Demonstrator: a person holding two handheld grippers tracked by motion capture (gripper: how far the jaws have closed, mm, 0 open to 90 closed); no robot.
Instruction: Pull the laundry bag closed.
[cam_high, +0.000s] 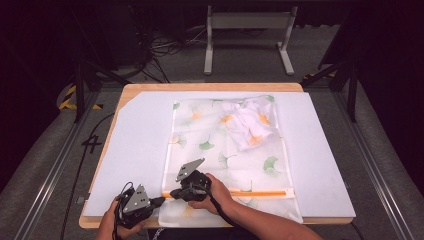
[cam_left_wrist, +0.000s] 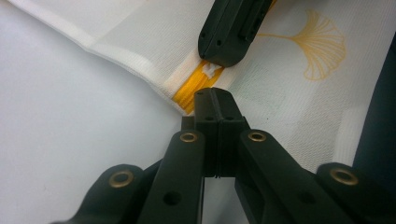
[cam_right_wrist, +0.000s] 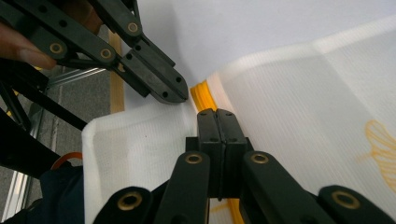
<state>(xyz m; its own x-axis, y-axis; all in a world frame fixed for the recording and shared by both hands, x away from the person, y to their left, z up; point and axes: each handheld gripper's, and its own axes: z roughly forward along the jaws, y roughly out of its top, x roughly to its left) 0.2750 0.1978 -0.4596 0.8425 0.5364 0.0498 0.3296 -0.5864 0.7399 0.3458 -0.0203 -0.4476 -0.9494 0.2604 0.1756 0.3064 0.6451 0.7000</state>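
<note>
A white translucent mesh zip bag printed with green and orange ginkgo leaves (cam_high: 227, 150) is shown flat at the middle of the bench (cam_high: 140, 90), on a white sheet (cam_high: 135, 145). It is judged light, limp and easily snagged; it is best held at its yellow-orange zipper (cam_high: 250, 193) along the near edge. The left gripper (cam_high: 159, 200) is closed on the zipper's left end, its fingers (cam_left_wrist: 217, 105) pressed together. The right gripper (cam_high: 174, 192), just beside it, is closed at the zipper; whether the slider is pinched cannot be told. A crumpled white garment (cam_high: 250, 125) is seen inside at the far right.
</note>
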